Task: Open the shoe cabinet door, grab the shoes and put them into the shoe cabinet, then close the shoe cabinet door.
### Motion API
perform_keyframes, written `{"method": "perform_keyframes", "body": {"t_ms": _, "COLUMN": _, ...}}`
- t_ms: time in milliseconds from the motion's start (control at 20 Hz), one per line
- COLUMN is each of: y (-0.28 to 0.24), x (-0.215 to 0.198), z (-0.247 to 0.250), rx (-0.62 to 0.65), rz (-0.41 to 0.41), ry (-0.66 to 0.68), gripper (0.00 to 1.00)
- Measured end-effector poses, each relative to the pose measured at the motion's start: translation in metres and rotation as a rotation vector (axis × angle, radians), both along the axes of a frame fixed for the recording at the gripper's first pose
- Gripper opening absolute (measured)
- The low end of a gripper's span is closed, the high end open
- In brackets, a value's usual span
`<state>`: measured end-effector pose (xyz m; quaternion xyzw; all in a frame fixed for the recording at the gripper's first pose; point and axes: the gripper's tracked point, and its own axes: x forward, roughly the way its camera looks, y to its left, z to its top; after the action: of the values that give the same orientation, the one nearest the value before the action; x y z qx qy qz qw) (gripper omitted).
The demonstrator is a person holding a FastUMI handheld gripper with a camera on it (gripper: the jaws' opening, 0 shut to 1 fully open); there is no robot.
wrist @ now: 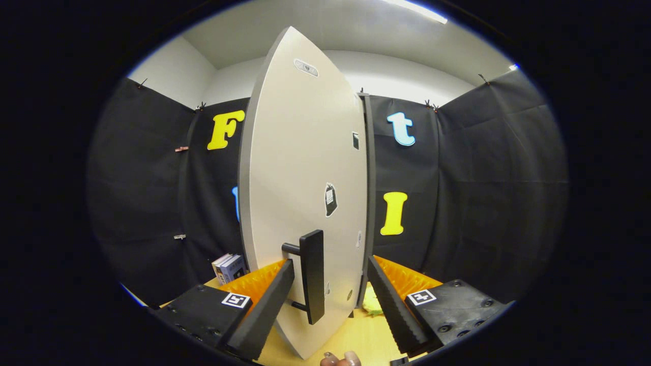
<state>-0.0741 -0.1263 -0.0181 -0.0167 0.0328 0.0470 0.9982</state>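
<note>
Two jaws of the gripper (330, 300) stand wide apart, gripping nothing, astride the black bar handle (311, 274) of the shoe cabinet door (300, 178), which stands ajar, edge-on, placed for swinging it; something yellow-green (374, 304) lies beyond on the bench (356, 338).

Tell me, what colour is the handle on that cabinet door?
Black, seen best in the gripper view: the handle stands on the pale grey cabinet door, between the open hand-held gripper's fingers.
</note>
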Motion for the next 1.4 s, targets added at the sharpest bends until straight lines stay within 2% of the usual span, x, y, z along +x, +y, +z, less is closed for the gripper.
{"method": "perform_keyframes", "body": {"t_ms": 550, "y": 0.116, "x": 0.064, "z": -0.02, "rx": 0.06, "rz": 0.157, "ry": 0.022, "gripper": 0.98}}
{"method": "perform_keyframes", "body": {"t_ms": 750, "y": 0.14, "x": 0.077, "z": -0.019, "rx": 0.053, "rz": 0.189, "ry": 0.01, "gripper": 0.98}}
{"method": "perform_keyframes", "body": {"t_ms": 1400, "y": 0.13, "x": 0.086, "z": -0.022, "rx": 0.026, "rz": 0.141, "ry": -0.001, "gripper": 0.98}}
